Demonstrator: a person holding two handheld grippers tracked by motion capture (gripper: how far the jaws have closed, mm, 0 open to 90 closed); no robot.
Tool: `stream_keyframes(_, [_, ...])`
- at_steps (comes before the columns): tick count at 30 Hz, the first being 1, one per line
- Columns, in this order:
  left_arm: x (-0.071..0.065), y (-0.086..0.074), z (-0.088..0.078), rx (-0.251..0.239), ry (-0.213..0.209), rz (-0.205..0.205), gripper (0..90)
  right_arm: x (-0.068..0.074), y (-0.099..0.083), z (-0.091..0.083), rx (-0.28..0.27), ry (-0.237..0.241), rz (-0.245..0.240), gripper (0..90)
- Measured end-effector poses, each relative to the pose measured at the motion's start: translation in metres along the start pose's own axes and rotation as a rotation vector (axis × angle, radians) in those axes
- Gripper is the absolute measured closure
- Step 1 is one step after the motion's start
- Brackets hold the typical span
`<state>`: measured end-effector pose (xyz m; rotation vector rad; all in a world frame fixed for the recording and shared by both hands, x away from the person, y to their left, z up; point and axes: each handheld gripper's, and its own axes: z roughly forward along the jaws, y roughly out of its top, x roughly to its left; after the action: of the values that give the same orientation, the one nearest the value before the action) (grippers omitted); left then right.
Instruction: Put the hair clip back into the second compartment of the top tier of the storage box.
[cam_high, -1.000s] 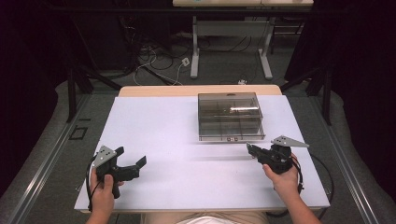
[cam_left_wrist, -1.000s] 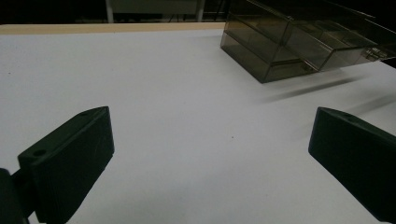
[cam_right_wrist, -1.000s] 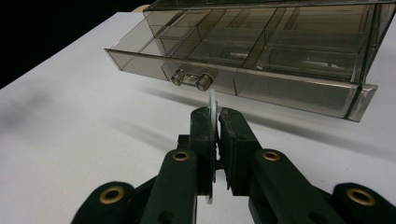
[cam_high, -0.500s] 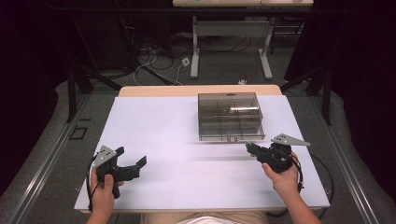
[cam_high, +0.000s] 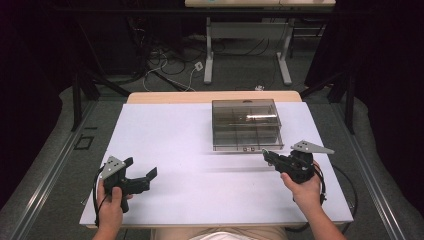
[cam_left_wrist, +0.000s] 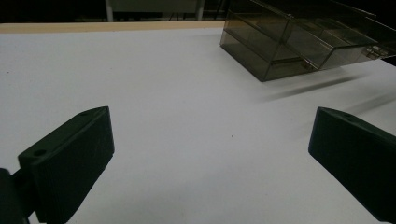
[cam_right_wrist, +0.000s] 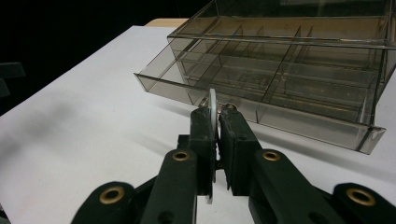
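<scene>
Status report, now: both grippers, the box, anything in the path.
Left gripper open, empty, over bare white table. Right gripper shut on a thin flat disc, just short of the smoky clear compartment box. Path to the box clear.

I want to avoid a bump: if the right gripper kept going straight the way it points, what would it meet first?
Most likely the front wall of the smoky clear box: the right gripper, shut on a thin white disc, points at it; the gap looks small, depth uncertain.
</scene>
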<state>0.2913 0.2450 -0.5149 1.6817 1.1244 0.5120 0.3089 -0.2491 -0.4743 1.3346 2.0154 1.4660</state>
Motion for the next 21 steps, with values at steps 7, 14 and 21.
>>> stream_keyframes(7, [0.001,0.0,0.0,0.0,0.0,0.004,0.4,0.004,0.005,0.0,-0.001,-0.005,-0.009,83.7])
stream_keyframes(14, [0.0,0.0,0.001,0.001,-0.001,0.002,0.4,0.006,0.014,0.002,0.022,-0.003,-0.021,83.7])
stream_keyframes(21, [0.0,0.0,0.001,0.001,-0.004,-0.001,0.4,0.007,0.021,0.011,0.041,-0.006,-0.021,83.7])
